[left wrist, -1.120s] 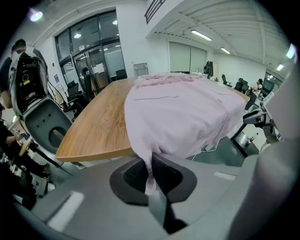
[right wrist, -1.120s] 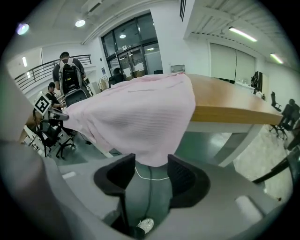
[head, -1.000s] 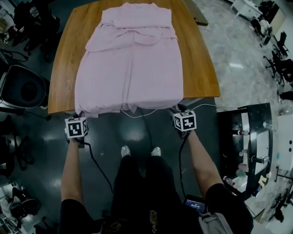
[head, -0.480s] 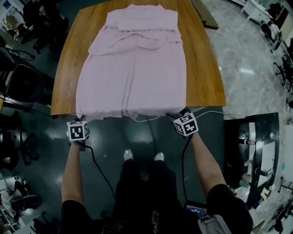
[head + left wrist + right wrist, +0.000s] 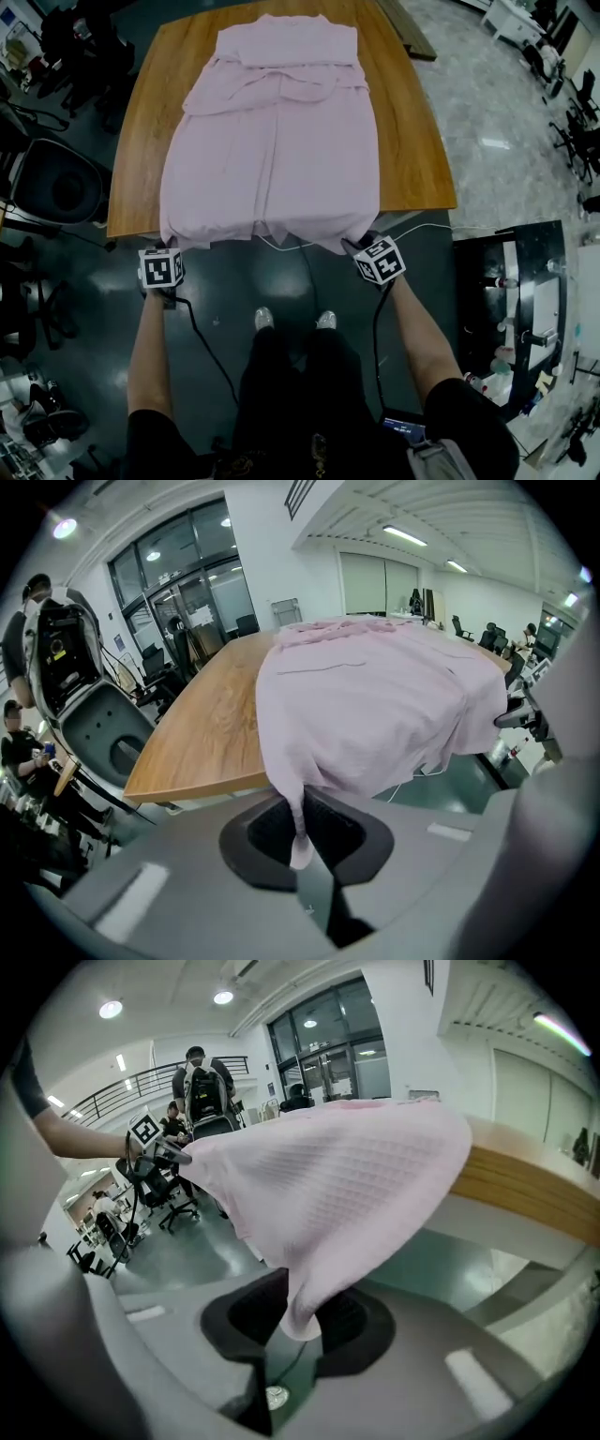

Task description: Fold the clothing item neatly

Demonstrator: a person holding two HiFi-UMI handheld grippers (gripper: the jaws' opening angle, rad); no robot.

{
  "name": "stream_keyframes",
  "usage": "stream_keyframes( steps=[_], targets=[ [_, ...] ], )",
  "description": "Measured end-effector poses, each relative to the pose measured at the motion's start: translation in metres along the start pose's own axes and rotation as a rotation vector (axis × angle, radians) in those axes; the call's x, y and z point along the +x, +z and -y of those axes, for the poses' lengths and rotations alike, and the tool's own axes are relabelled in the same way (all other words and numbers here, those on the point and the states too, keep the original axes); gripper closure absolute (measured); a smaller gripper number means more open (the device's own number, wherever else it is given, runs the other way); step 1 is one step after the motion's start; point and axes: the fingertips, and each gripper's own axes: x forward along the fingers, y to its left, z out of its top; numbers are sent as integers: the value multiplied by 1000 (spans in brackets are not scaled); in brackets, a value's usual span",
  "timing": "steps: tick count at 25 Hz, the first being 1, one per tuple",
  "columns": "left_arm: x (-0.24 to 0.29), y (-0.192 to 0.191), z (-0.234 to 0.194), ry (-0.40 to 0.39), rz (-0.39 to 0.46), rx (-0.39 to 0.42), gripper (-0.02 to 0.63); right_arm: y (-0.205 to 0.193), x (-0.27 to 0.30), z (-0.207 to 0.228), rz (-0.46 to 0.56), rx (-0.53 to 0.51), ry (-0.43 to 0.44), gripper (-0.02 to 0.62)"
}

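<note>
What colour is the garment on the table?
The garment is pale pink, waffle-textured, clearest in the right gripper view.

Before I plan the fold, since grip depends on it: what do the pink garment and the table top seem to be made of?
Pink garment: seemingly soft matte cloth with a fine waffle-like weave; it drapes and gathers in limp folds.
Table top: looks like wood or wood-look laminate, going by the warm brown grain; smooth, low-sheen finish.

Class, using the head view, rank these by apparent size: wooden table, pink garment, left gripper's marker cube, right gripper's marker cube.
1. wooden table
2. pink garment, covering much of it
3. left marker cube and right marker cube: they look alike, so no ranking between them
</note>
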Motion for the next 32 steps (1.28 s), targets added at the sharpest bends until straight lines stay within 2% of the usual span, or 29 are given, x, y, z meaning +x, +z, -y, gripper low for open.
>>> stream_keyframes(
  steps=[4, 7, 11, 15, 20, 26, 32],
  targets=[
    [-6, 1, -2, -53, 20, 10, 592, -1, -16, -7, 8, 98, -27, 580],
    [-17, 5, -3, -116, 49, 0, 592, 8, -34, -17, 22, 121, -43, 584],
    [-31, 20, -4, -208, 103, -11, 592, 35, -64, -25, 93, 163, -70, 584],
    [-51, 31, -5, -306, 151, -14, 592, 68, -93, -41, 151, 146, -105, 584],
    [-67, 63, -4, -397, 226, -17, 594, 115, -120, -45, 223, 131, -180, 584],
    [-79, 115, -5, -457, 300, -17, 594, 164, -142, -29, 289, 97, -276, 584],
    [-70, 182, -14, -426, 337, -34, 594, 207, -142, 16, 347, 89, -282, 584]
  ],
)
